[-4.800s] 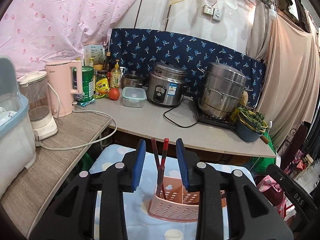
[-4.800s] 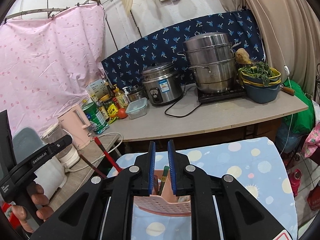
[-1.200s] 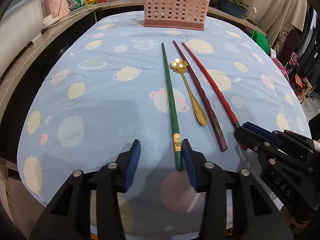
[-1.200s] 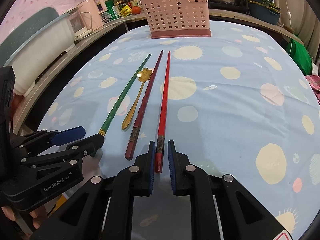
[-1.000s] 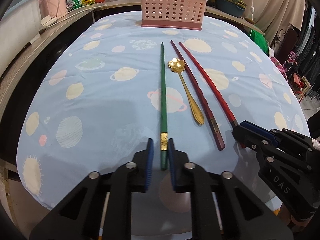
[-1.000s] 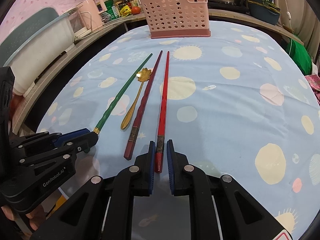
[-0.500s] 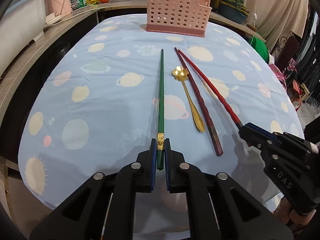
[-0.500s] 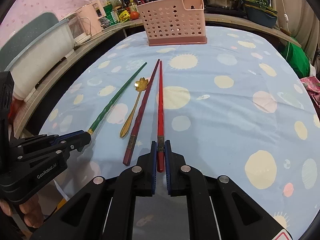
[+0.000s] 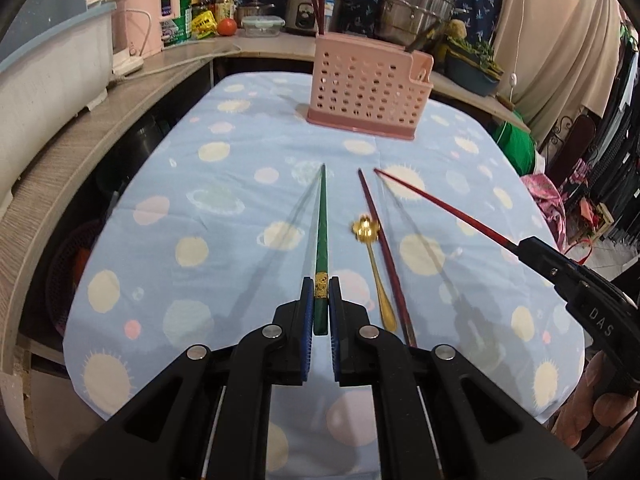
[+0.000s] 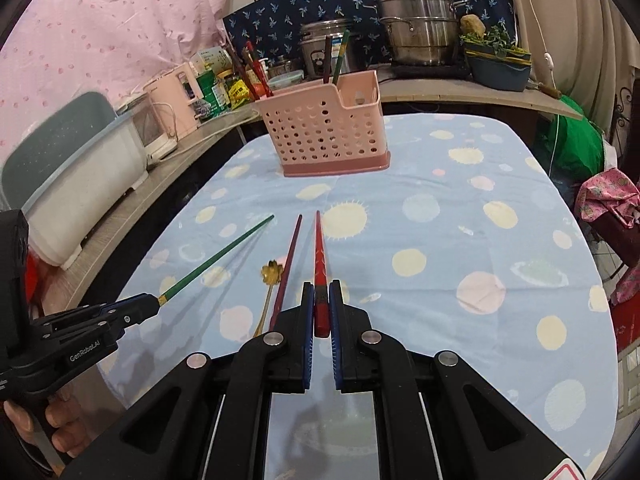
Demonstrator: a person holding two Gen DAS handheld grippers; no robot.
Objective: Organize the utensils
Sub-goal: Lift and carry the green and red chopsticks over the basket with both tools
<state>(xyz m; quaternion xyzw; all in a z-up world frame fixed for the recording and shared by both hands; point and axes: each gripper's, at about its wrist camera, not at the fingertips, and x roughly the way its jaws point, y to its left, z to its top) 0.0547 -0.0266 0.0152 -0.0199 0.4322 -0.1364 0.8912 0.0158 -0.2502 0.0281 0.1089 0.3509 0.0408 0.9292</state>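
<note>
Above the table, we grip the green chopstick in our left tongs and the red chopstick in our right tongs, both clamped tight, tips toward the pink basket.

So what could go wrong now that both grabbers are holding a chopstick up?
1. The left gripper pinches the long green chopstick only at its back end, so it might swing or slip out.
2. The right gripper holds the bright red chopstick the same way; the tips could cross.
3. The pink holed plastic basket already holds utensils, so a tip could snag or tip it.
</note>
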